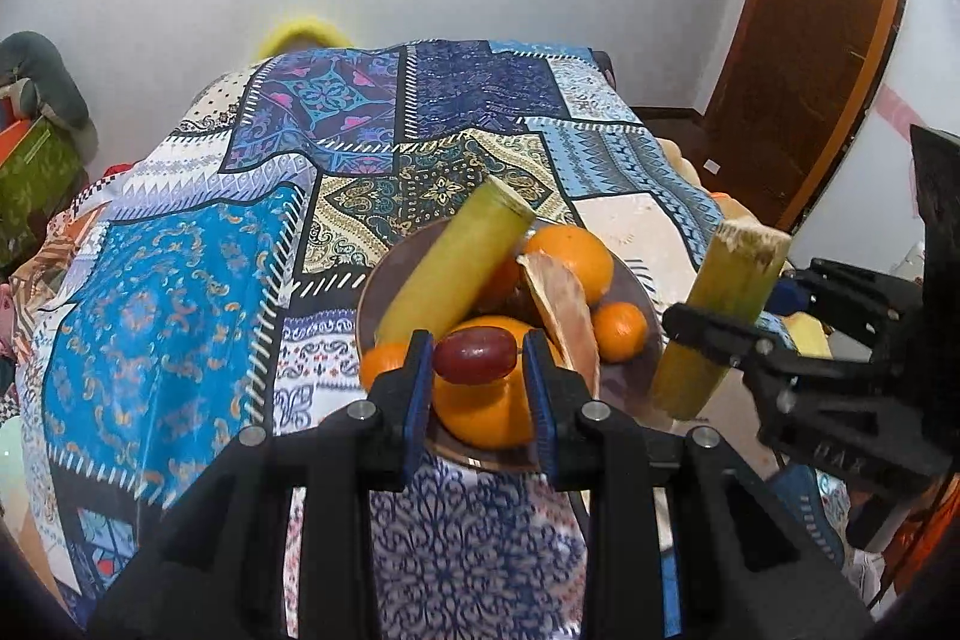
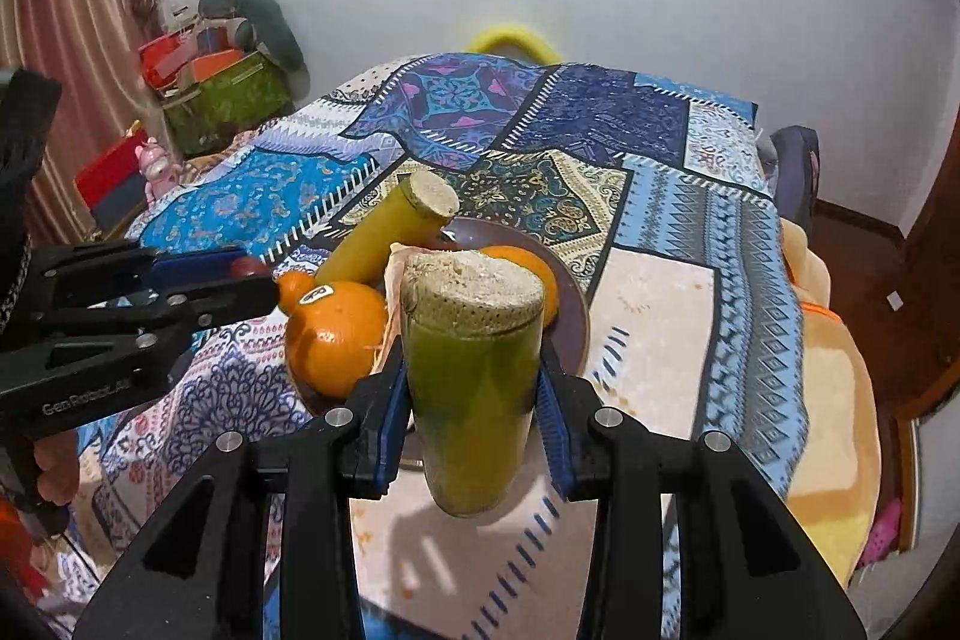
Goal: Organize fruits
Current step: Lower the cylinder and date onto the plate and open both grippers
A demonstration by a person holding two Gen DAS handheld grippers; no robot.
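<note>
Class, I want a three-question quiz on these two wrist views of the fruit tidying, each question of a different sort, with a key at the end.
1. True or false: the left gripper is shut on a red grape.
2. Multiple choice: what does the right gripper hold? A) an orange B) a green cane piece C) a peel
3. Fill in: a second cane piece lies on the fruit in the brown ____.

Key: 1 true. 2 B. 3 plate; it leans across the oranges there, beside a piece of peel.
</note>
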